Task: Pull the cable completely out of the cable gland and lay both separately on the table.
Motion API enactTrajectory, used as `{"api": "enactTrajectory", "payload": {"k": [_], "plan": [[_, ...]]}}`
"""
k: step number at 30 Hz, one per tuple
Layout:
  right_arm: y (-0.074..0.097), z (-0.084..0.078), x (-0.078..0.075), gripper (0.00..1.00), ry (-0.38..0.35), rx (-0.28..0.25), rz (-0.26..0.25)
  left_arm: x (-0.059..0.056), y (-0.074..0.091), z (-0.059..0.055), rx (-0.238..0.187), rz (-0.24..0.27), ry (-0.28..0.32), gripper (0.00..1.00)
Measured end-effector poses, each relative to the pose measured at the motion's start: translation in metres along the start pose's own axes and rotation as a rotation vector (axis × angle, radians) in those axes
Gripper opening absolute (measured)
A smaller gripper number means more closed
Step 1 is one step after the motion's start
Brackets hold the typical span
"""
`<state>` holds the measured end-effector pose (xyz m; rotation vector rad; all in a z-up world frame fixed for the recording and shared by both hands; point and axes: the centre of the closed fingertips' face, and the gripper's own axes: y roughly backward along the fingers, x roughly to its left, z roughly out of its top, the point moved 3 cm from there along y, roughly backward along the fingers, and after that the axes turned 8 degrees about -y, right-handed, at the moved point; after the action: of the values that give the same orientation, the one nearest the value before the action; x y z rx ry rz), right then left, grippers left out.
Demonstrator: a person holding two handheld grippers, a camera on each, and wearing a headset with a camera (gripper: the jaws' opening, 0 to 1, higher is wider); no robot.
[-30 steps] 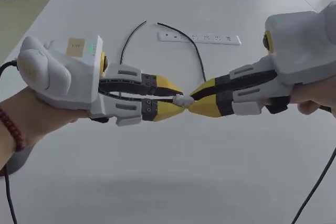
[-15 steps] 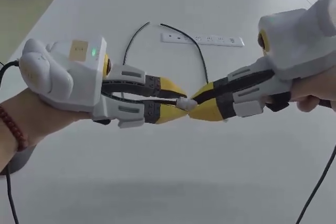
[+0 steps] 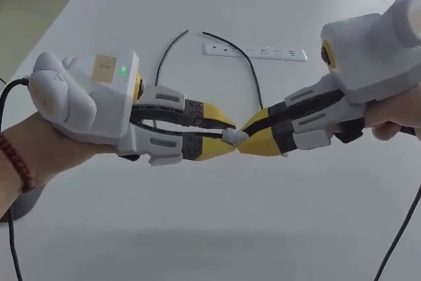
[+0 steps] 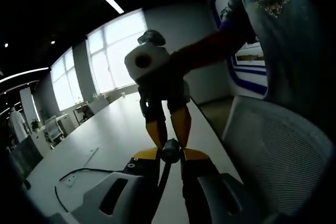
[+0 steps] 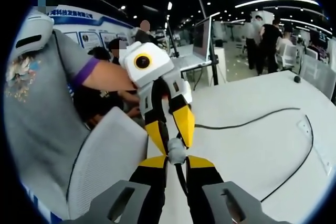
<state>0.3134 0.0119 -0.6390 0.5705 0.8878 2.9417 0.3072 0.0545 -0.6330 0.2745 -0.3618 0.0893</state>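
The left gripper (image 3: 227, 136) and right gripper (image 3: 246, 134) fingers both pinch the small, hard cable gland (image 5: 176, 153); the thin, limp cable (image 3: 253, 77) probably slips, so grip it close beside

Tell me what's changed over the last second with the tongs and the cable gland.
Nothing has visibly changed apart from a slight shift of the camera. The left tongs and the right tongs still meet tip to tip on the cable gland. The cable still runs through it, and the power strip lies where it was on the table.
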Motion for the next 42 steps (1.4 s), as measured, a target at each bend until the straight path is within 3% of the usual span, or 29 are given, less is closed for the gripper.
{"api": "enactTrajectory", "payload": {"k": [6, 13, 15, 17, 21, 22, 28, 33, 42], "plan": [[-0.002, 0.001, 0.000, 0.08, 0.095, 0.014, -0.062, 0.002, 0.001, -0.003, 0.012, 0.017, 0.032, 0.16], [-0.002, 0.003, 0.003, 0.08, 0.192, 0.008, -0.127, 0.004, 0.001, -0.006, 0.018, 0.037, 0.117, 0.16], [-0.001, 0.003, 0.002, 0.08, 0.217, 0.014, -0.146, 0.004, 0.001, -0.009, 0.022, 0.036, 0.181, 0.16], [-0.002, 0.003, 0.003, 0.08, 0.253, 0.020, -0.169, 0.005, 0.001, -0.010, 0.018, 0.048, 0.184, 0.16], [-0.003, 0.001, 0.004, 0.07, 0.252, 0.028, -0.166, 0.002, 0.001, -0.010, 0.024, 0.043, 0.181, 0.16], [-0.003, 0.001, 0.006, 0.07, 0.239, 0.026, -0.156, 0.000, 0.002, -0.008, 0.020, 0.039, 0.145, 0.16], [-0.003, 0.001, 0.009, 0.07, 0.268, 0.032, -0.165, 0.001, 0.003, -0.008, 0.013, 0.048, 0.223, 0.15], [-0.005, 0.000, 0.009, 0.06, 0.395, 0.075, -0.214, 0.000, 0.002, -0.011, 0.031, 0.054, 0.249, 0.15], [-0.004, 0.003, 0.008, 0.06, 0.548, 0.084, -0.286, 0.004, 0.004, -0.012, 0.027, 0.078, 0.321, 0.15]]}}
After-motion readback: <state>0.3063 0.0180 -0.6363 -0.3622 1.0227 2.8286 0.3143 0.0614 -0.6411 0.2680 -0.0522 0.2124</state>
